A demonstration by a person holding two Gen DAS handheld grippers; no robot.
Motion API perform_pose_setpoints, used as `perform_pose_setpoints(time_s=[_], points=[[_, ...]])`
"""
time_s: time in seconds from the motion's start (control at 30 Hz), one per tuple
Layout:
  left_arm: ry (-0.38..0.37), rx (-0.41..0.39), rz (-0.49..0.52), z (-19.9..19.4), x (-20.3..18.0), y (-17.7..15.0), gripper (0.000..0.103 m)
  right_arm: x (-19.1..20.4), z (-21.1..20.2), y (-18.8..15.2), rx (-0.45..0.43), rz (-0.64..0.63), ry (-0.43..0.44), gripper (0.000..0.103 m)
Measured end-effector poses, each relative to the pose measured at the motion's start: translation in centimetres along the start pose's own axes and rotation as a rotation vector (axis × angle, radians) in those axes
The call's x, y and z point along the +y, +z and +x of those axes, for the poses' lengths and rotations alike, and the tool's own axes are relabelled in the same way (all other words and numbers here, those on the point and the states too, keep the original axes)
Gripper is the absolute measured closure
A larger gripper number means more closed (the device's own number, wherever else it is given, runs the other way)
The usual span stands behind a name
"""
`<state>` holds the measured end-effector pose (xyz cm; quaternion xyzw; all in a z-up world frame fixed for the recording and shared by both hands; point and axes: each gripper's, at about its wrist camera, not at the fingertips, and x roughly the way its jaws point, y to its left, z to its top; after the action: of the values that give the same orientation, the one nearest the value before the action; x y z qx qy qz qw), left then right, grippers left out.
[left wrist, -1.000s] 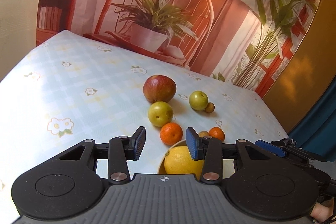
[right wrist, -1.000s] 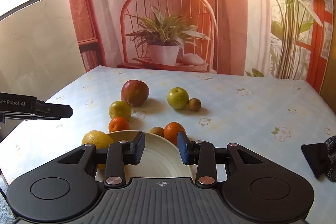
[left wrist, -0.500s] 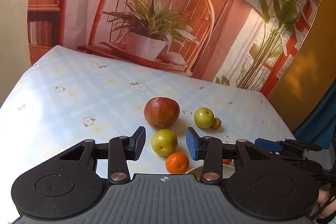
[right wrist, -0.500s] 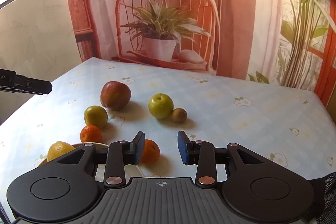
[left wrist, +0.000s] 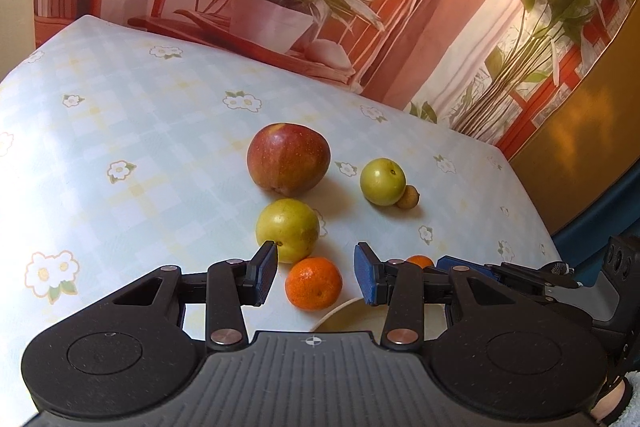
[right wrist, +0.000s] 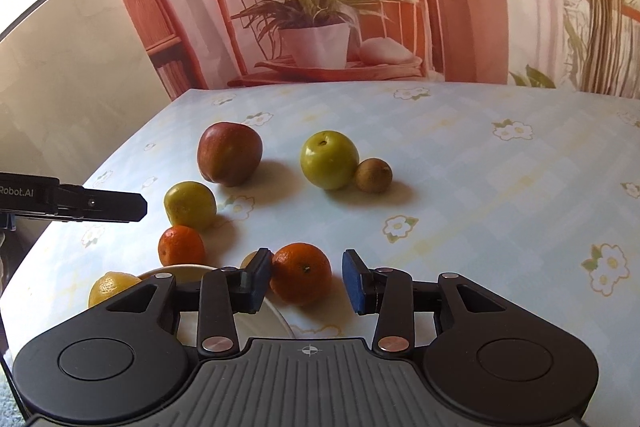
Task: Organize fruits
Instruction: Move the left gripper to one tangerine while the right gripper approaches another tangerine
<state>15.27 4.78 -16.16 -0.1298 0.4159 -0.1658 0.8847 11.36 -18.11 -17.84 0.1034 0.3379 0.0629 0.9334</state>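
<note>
Nearby, lemon (right wrist: 108, 287), plate (right wrist: 276, 315), left claw (right wrist: 120, 205)

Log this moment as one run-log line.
left tongs: open, over small orange mandarin | right tongs: open, around second mandarin | round cream plate: yellow lemon at rim

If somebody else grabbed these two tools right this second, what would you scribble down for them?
Left gripper: open, empty, aimed at the small orange beside the plate.
Right gripper: open, empty, with the other orange between its fingers, not yet squeezed.
On the cloth: red apple, two green apples, a small brown fruit, and another small fruit half hidden behind the right gripper's finger.
Done: at most the lemon, at the plate's left edge; on it or beside it, I cannot tell.
Left: everything else still needs collecting, starting with the two oranges.
</note>
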Motion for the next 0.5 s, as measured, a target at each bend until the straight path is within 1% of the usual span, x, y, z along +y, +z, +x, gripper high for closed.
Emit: perform_pose_setpoints(time_s=[0.2, 0.23, 0.27, 0.4, 0.5], points=[[-0.019, 0.035, -0.022, 1.2, 0.0, -0.3, 0.059, -0.4, 0.7, -0.2, 0.01, 0.047, 0.041, 0.066], [-0.022, 0.041, -0.027, 1.4, 0.0, -0.4, 0.059, -0.5, 0.7, -0.2, 0.007, 0.054, 0.047, 0.07], [-0.023, 0.046, -0.033, 1.6, 0.1, -0.4, 0.059, -0.5, 0.6, -0.3, 0.004, 0.057, 0.046, 0.071], [-0.031, 0.068, -0.056, 2.4, 0.1, -0.5, 0.059, -0.8, 0.2, -0.7, -0.017, 0.077, 0.043, 0.071], [-0.029, 0.072, -0.072, 2.9, 0.2, -0.6, 0.057, -0.9, -0.6, -1.1, -0.052, 0.094, 0.033, 0.071]])
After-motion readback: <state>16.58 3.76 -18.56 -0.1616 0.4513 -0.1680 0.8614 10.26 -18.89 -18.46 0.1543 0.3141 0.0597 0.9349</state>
